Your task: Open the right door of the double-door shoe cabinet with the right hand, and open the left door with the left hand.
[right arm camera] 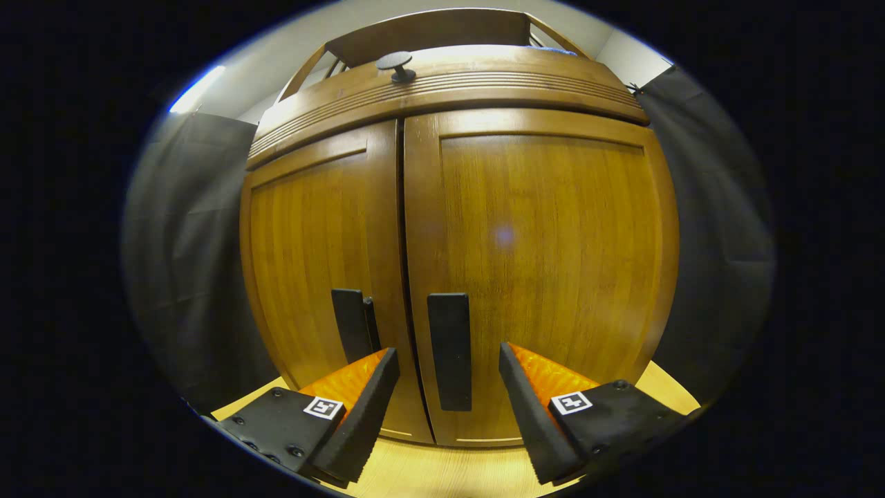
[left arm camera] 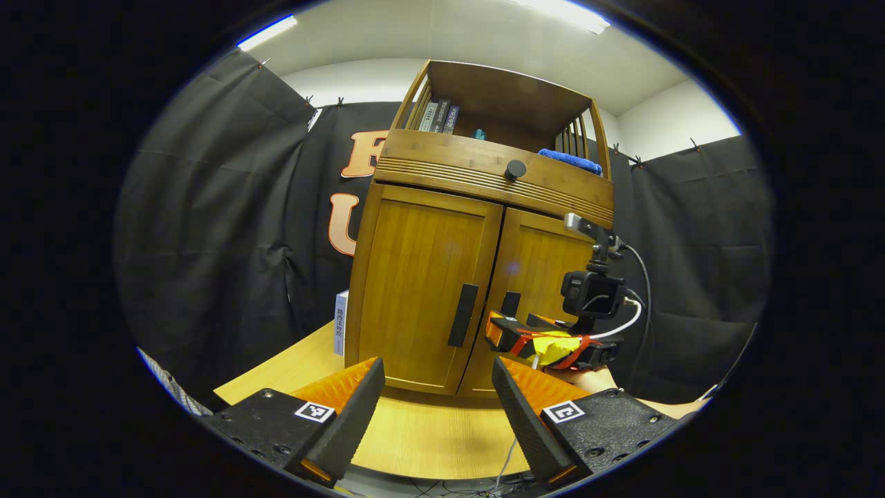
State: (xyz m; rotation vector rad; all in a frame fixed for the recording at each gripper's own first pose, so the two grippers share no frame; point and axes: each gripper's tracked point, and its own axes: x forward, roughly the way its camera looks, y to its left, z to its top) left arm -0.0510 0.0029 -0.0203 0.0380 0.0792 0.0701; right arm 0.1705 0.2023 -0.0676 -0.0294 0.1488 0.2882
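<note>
Both doors shut; right gripper (right arm camera: 448, 387) fingers spread either side of right handle (right arm camera: 449, 349), not touching; left gripper (left arm camera: 437, 404) fingers spread, back from left handle (left arm camera: 462, 315).

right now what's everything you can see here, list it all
wooden double-door shoe cabinet: 1, brown, on the table, both doors closed
flat bar door handles: 2, black, beside the centre seam
round drawer knob: 1, black, above the doors
upright books: a few, dark, top shelf, left
folded cloth: 1, blue, top shelf, right
wooden table: 1, light yellow
left gripper: 1, open, back from the cabinet
right gripper: 1, open, fingers either side of the right handle
</note>
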